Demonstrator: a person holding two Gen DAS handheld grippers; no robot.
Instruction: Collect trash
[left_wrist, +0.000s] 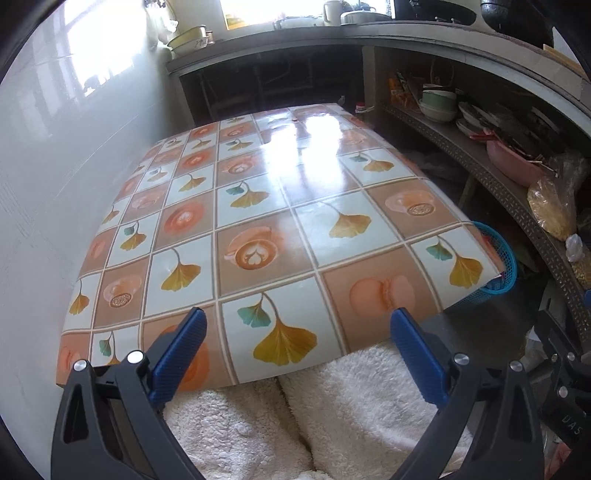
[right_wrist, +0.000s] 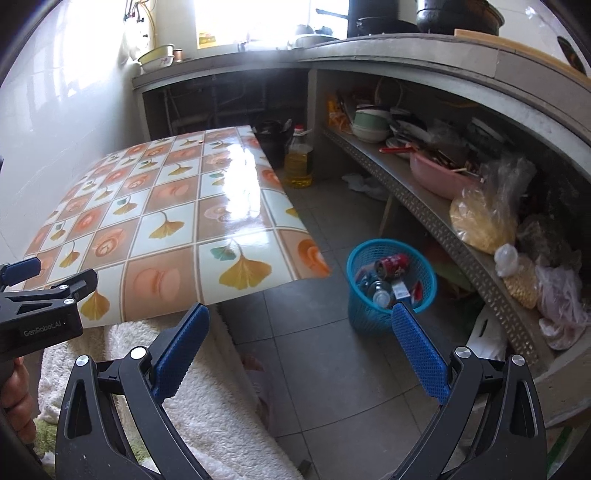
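glossy patterned table (left_wrist: 280, 206) by the wall, grey tiled floor (right_wrist: 332, 354) with blue basket (right_wrist: 388, 295) and oil bottle (right_wrist: 298, 162) standing on it

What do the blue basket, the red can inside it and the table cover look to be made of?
Blue basket: looks like moulded plastic, going by its open lattice wall and uniform matte colour. Red can: probably thin metal, a drinks can with a silvery rim and glossy printed side. Table cover: likely vinyl or oilcloth, since it shows a printed tile pattern, strong window glare and a drooping edge.
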